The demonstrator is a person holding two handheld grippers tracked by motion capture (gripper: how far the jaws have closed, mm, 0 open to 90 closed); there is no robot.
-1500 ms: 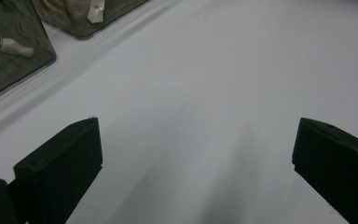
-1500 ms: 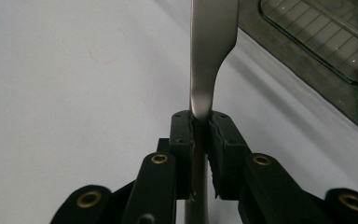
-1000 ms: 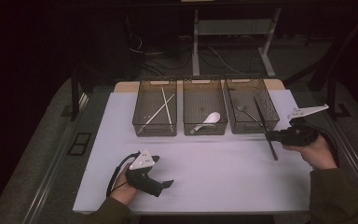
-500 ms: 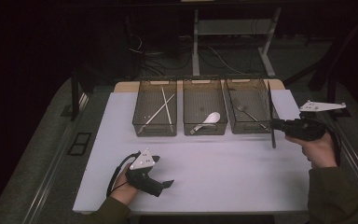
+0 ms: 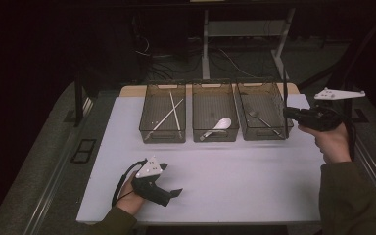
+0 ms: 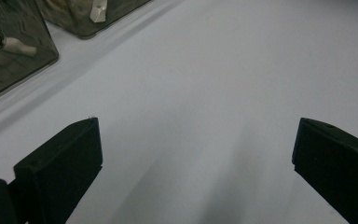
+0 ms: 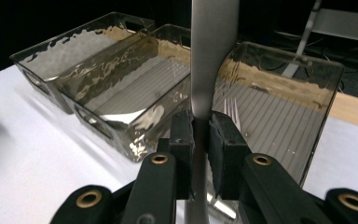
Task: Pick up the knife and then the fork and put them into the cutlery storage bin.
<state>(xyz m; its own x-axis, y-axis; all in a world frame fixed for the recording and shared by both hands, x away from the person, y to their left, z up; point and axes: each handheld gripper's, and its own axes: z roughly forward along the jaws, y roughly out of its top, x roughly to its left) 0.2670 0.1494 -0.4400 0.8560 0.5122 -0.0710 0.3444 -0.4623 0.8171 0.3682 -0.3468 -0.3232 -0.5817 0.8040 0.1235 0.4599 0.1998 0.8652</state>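
Jaws of the right gripper (image 7: 200,135) are pinched tight on a flat strip of bright metal, which I take to be the handle of a piece of cutlery (image 7: 213,51); its working end is out of my sight, so I cannot tell whether it is a knife, fork or spoon. From the high view that gripper (image 5: 293,113) hangs near the table's far right corner, just beside the right-hand bin (image 5: 262,113), with the utensil (image 5: 286,108) standing close to upright along the bin's right wall. A fork (image 5: 263,121) already lies in that bin, so I judge this piece belongs there too.

Polished steel like this should be stiff and fairly light, but slick: clamped across its thin faces it could pivot or slide between the pads if I swing fast. The hold looks to be partway along the handle, and I would keep it there, clear of the working end.

Over at the near left corner, the left gripper (image 5: 162,188) rests low over the bare table (image 6: 223,93), jaws spread wide with nothing between them.

The middle bin (image 5: 214,110) holds a white spoon (image 5: 217,127), and the left-hand bin (image 5: 164,112) holds chopsticks (image 5: 168,113). The clear bin walls look thin and light, so a careless knock might shove them.
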